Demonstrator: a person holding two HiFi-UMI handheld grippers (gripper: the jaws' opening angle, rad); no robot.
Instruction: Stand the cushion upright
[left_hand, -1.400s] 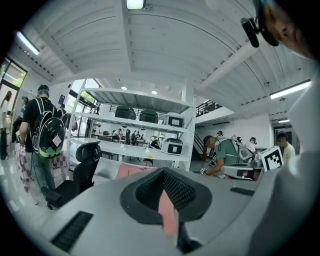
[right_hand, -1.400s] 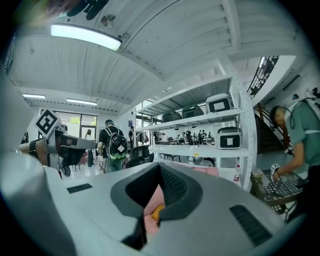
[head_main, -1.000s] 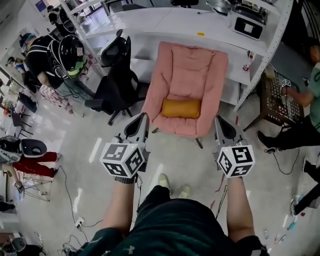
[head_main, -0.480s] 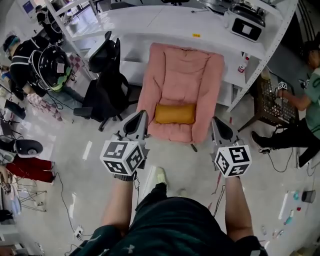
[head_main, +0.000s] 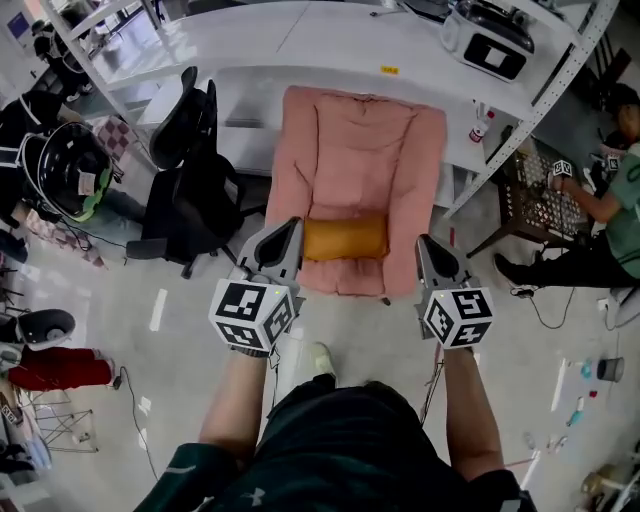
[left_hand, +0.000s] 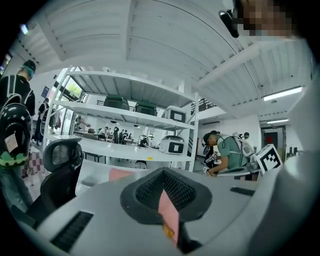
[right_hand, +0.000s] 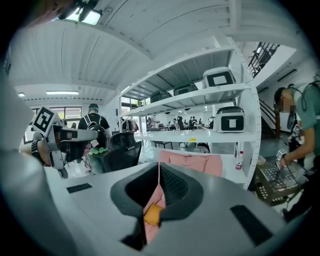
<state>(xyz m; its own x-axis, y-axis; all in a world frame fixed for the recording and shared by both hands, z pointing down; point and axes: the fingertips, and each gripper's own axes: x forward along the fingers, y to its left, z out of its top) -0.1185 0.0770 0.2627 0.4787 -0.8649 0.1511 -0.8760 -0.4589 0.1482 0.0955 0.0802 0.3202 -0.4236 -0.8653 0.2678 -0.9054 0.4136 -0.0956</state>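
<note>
Here the pale grey speckled floor spreads around a pink padded fabric armchair, which backs onto a long white metal shelving unit with a broad lower deck. To the left of the armchair stands a black mesh office chair. To its right, past the shelving's post, a person in a green top bends over a dark crate. The mustard-yellow oblong cushion lies flat on its long side on the armchair's seat, at the foot of the backrest.

The left gripper and the right gripper both point at the armchair's front edge, short of it. Each has its jaws closed tip to tip with nothing between them.

Compared with a second ago, the armchair sits closer and larger in the head view. The gripper tips now line up level with the cushion's two ends, where before they were well below it. The jaws are closed as before.
</note>
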